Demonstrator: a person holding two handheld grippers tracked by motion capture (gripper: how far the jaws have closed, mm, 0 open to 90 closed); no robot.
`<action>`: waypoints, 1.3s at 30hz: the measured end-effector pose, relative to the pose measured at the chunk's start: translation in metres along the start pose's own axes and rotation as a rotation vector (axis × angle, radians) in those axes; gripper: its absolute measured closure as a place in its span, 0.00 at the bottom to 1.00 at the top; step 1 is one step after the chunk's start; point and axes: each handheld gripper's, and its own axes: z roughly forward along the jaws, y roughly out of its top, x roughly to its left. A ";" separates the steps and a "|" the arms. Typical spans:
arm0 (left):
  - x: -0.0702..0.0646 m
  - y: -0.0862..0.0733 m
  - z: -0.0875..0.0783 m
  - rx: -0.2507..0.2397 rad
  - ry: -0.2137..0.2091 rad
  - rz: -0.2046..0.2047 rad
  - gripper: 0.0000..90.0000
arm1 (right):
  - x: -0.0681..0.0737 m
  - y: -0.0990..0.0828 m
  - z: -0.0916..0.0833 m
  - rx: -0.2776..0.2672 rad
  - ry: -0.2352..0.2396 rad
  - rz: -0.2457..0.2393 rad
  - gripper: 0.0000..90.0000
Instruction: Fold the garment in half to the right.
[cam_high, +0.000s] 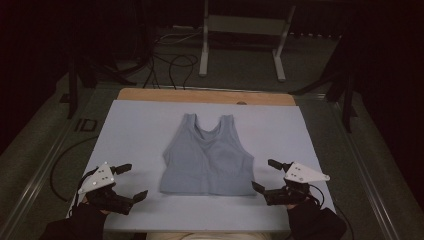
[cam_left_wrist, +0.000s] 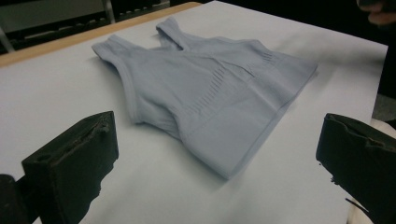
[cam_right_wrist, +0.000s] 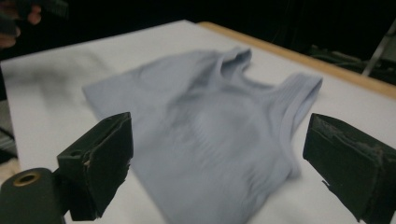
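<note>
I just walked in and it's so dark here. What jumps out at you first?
A pale blue tank top lies flat in the middle of the white table cover, straps pointing away from the person. On either side of its hem sit the black left tongs and right tongs, both wide open and holding nothing.

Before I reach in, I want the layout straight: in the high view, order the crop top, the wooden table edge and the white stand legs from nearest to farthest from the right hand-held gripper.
1. Crop top, just left of the right hand-held gripper.
2. Wooden table edge, at the far side.
3. White stand legs, on the floor beyond the table.
</note>
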 end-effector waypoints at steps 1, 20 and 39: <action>0.000 0.002 0.000 0.001 -0.001 0.005 0.00 | -0.001 0.005 0.001 -0.008 -0.004 -0.006 0.10; -0.002 0.032 0.008 0.049 0.064 0.004 0.00 | -0.018 0.092 0.054 -0.055 0.056 -0.104 0.09; -0.020 0.048 0.039 0.101 0.084 -0.016 0.00 | -0.022 0.135 0.159 0.027 0.144 -0.119 0.09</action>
